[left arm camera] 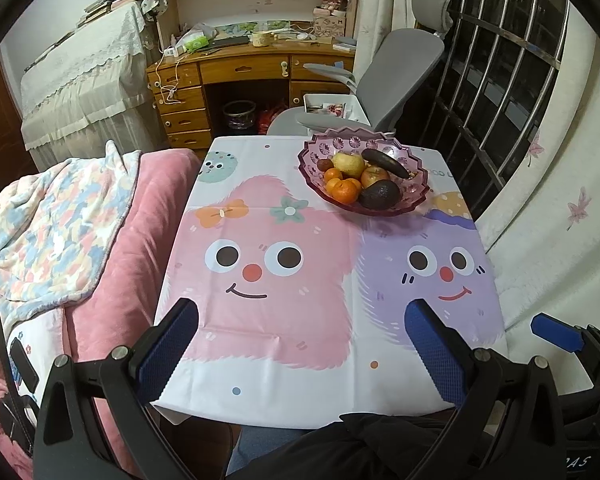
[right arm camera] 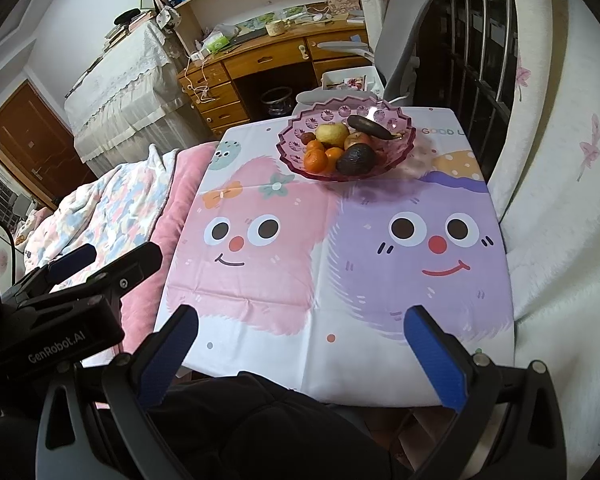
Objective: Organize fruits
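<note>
A pink glass fruit bowl (left arm camera: 414, 196) stands at the far right of the table (left arm camera: 284, 320); it also shows in the right wrist view (right arm camera: 296, 164). It holds a dark avocado (left arm camera: 380, 195), tangerines (left arm camera: 344, 191), a yellow pear (left arm camera: 350, 163), a red apple (left arm camera: 374, 176) and a blackened banana (left arm camera: 384, 162). My left gripper (left arm camera: 302, 316) is open and empty over the near table edge, far from the bowl. My right gripper (right arm camera: 302, 322) is open and empty, also at the near edge.
A cartoon-print cloth covers the table. A bed with pink bedding (left arm camera: 112, 264) lies at the left. A grey office chair (left arm camera: 400, 76) and wooden desk (left arm camera: 240, 68) stand behind. A barred window (left arm camera: 500, 92) and white curtain (left arm camera: 560, 200) are right.
</note>
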Available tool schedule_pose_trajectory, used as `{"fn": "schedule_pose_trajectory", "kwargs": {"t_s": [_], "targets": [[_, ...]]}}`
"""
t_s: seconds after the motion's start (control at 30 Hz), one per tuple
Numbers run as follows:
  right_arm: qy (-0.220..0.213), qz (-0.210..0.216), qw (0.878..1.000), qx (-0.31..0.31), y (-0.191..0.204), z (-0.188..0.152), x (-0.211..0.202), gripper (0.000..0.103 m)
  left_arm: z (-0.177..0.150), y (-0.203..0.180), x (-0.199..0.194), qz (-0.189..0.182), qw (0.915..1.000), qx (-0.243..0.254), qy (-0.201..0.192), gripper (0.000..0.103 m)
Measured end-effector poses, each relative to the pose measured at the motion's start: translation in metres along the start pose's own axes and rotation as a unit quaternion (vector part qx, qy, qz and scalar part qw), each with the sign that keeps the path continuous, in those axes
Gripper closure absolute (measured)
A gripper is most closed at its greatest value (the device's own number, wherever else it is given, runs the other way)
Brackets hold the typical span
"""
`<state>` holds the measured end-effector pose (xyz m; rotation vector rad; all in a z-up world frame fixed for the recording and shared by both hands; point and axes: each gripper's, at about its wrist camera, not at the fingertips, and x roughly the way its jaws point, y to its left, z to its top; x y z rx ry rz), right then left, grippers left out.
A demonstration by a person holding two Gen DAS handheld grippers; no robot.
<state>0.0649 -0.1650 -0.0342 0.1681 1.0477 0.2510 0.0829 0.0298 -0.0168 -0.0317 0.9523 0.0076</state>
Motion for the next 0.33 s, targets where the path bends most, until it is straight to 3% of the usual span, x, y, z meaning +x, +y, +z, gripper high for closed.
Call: {"fn": "schedule_pose_trajectory", "kwargs": {"t_s": [0.33], "targets": [[0.001, 0.0, 1.0, 0.002, -0.0002, 0.001, 0.0001, 0.0, 0.0032, -0.002, 0.0049, 0.006, 1.0, 0.001, 0.006, 0.0]]}}
